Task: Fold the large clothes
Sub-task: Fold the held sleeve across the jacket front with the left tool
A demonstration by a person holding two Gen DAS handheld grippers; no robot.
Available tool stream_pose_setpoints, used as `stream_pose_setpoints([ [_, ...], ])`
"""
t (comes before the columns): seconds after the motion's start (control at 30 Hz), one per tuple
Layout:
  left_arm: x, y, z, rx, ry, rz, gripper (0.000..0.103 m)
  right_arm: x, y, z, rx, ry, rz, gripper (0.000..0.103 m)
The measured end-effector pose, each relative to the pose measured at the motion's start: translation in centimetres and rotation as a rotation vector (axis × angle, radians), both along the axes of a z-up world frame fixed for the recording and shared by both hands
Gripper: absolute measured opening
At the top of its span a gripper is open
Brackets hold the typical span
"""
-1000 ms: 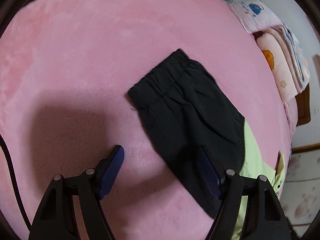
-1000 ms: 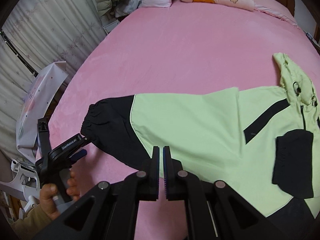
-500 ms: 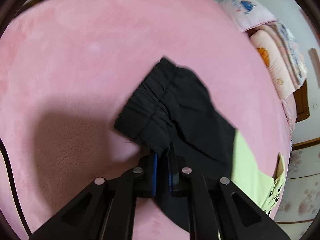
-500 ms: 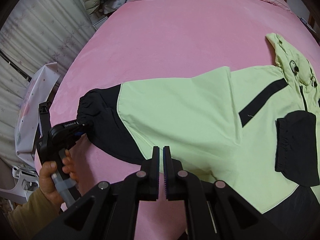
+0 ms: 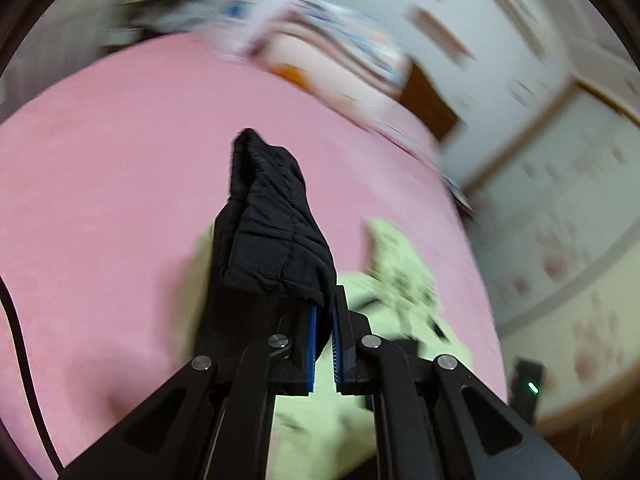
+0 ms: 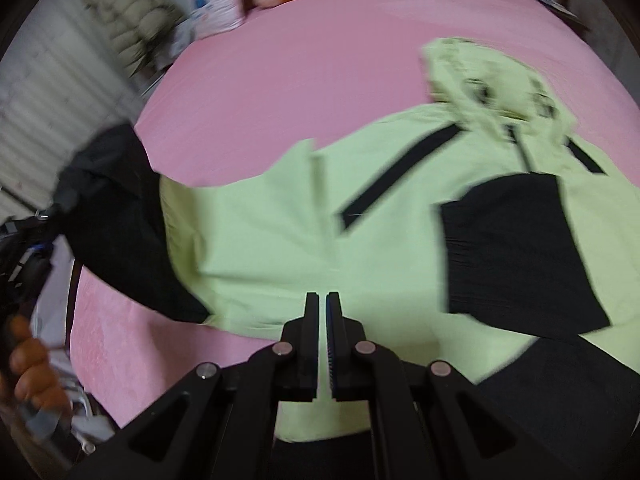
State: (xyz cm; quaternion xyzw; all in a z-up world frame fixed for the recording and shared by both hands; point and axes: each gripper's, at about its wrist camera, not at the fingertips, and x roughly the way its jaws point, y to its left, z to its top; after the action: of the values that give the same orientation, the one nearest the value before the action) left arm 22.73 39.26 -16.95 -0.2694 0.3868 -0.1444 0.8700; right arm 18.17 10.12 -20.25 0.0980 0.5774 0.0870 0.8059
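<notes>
A light green jacket (image 6: 280, 232) with black sleeve ends lies spread on the pink bed (image 6: 300, 60), its hood (image 6: 492, 76) at the far right. My left gripper (image 5: 323, 320) is shut on the black cuff (image 5: 276, 220) of one sleeve and holds it lifted off the bed; the same raised sleeve (image 6: 108, 208) shows at the left of the right wrist view. My right gripper (image 6: 322, 320) is shut and empty, hovering above the jacket's lower body. The other black cuff (image 6: 516, 252) lies folded across the jacket's chest.
Pillows and folded bedding (image 5: 320, 48) are stacked at the head of the bed, with a wooden headboard (image 5: 428, 100) behind them. A puffy coat (image 6: 128, 20) and curtains are at the left bedside. The wall (image 5: 560, 200) is to the right.
My left gripper closed on the black cuff and has lifted the sleeve off the bed, swinging it towards the jacket body. The right gripper stayed shut and moved further over the jacket.
</notes>
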Motion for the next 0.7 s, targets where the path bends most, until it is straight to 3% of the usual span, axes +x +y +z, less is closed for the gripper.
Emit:
stream_pose_setpoints([
  [0.13, 1.0, -10.4, -0.6, 0.008, 0.005, -0.203, 0.005, -2.1, -6.4, -0.3, -0.039, -0.002, -0.093, 0.003],
  [0.2, 1.2, -15.1, -2.2, 0.058, 0.035, -0.281, 0.006, -2.9, -9.6, -0.7, -0.06, 0.007, -0.133, 0.003],
  [0.33, 1.0, -21.3, -7.0, 0.159, 0.165, -0.387, 0.021, -4.0, -14.3, -1.8, -0.079, 0.049, -0.181, 0.003],
  [0.47, -0.4, -20.8, -8.7, 0.194, 0.239, -0.348, 0.026, -4.6, -16.8, -2.6, -0.057, 0.074, -0.178, 0.004],
  [0.53, -0.5, -19.4, -8.1, 0.214, 0.238, -0.307, 0.035, -4.6, -17.5, -2.9, -0.022, 0.068, -0.162, 0.017],
  [0.57, -1.1, -18.3, -7.7, 0.233, 0.24, -0.274, 0.039, -4.4, -17.5, -2.9, 0.007, 0.059, -0.15, 0.034],
  [0.6, -1.0, -18.3, -7.6, 0.25, 0.244, -0.241, 0.041, -4.4, -17.4, -2.9, 0.026, 0.05, -0.143, 0.041],
  [0.7, -2.3, -14.0, -7.4, 0.291, 0.267, -0.129, 0.043, -3.1, -16.5, -3.1, 0.082, 0.03, -0.094, 0.042],
])
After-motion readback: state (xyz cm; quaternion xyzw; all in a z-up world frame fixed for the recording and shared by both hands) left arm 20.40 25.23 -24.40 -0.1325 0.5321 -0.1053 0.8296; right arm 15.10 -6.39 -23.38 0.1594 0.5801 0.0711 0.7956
